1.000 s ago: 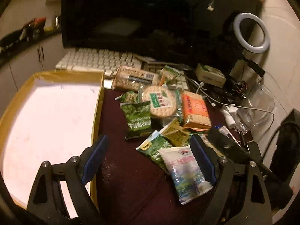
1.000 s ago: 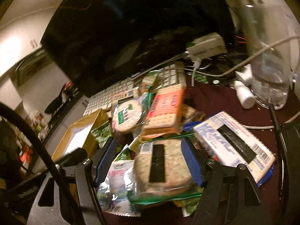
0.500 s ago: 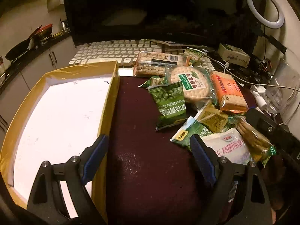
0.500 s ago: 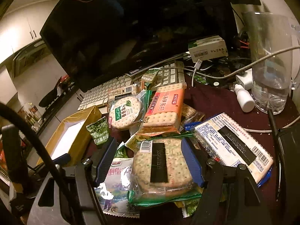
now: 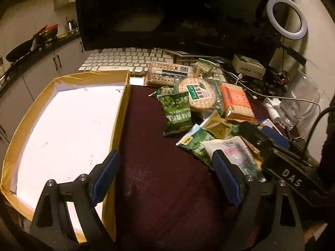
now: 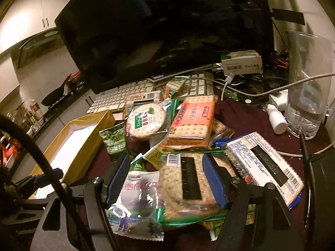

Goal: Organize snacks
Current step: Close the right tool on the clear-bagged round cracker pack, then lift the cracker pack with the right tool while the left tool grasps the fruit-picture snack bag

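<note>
A pile of snack packets lies on the dark red table: a green pea bag (image 5: 178, 113), a round cracker pack (image 5: 201, 95), an orange cracker pack (image 5: 236, 102) and a white bag (image 5: 236, 152). An open yellow box (image 5: 121, 108) with a white floor stands to the left. My left gripper (image 5: 165, 177) is open and empty over bare cloth beside the box. My right gripper (image 6: 167, 179) is open, its jaws either side of a square cracker pack (image 6: 188, 186) and the white bag (image 6: 138, 200). The orange pack (image 6: 192, 123) and the round pack (image 6: 146, 121) lie beyond.
A white keyboard (image 5: 125, 59) and a dark monitor (image 5: 167, 12) stand behind the pile. A glass jug (image 6: 307, 83), a small white bottle (image 6: 276, 119), cables and a white box (image 6: 240, 62) crowd the right. A ring light (image 5: 285, 18) stands at the back right.
The left gripper has swung back and risen, so the box and pile look further off. The right gripper has stayed over the square cracker pack, still open.
</note>
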`<state>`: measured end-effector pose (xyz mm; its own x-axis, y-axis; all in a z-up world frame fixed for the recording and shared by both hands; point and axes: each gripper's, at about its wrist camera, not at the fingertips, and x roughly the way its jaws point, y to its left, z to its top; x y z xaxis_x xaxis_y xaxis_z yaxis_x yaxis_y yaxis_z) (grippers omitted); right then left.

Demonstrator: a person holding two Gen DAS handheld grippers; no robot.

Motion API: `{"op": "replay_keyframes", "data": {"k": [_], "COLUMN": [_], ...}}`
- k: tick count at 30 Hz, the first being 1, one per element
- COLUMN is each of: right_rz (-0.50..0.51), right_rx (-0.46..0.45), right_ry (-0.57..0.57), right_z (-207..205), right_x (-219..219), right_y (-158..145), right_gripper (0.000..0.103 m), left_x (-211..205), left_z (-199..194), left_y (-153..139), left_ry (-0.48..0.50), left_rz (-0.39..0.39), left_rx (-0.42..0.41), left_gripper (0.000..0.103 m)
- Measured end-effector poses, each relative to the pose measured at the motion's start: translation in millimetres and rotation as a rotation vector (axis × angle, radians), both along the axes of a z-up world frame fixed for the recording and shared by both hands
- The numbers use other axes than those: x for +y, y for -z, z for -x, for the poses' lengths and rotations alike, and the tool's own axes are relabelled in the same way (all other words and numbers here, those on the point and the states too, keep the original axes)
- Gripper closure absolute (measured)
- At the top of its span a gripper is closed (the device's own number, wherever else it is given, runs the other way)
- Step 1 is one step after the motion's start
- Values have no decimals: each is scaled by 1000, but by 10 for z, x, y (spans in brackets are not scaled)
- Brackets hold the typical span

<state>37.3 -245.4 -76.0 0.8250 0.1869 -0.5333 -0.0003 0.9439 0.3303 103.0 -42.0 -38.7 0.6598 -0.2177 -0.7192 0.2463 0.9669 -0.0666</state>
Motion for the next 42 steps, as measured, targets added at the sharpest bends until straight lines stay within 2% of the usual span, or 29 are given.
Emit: {"op": "replay_keyframes", "data": {"k": [8, 20, 28, 33, 42], "right_rz": [-11, 18, 53, 40, 76], "right_rx": [-18, -24, -21, -36, 81], "right_ry": [-41, -49, -41, -15, 23], "right_z": [-4, 29, 21, 179, 167], "right_x": [44, 110, 165, 94, -88], "right_y": [-2, -14, -18, -101, -145], "right_gripper": [30, 29, 29, 29, 29], "left_x": [44, 21, 273, 254, 167], "left_z": [102, 110, 212, 234, 254], "left_y": [-12, 43, 23, 9, -7], "left_ry": [-29, 1, -36, -10, 24], "left_rz": [-33, -62, 0, 36, 43], "left_rx": [-6, -2, -21, -17, -8], "left_gripper": [14, 14, 14, 14, 14]}}
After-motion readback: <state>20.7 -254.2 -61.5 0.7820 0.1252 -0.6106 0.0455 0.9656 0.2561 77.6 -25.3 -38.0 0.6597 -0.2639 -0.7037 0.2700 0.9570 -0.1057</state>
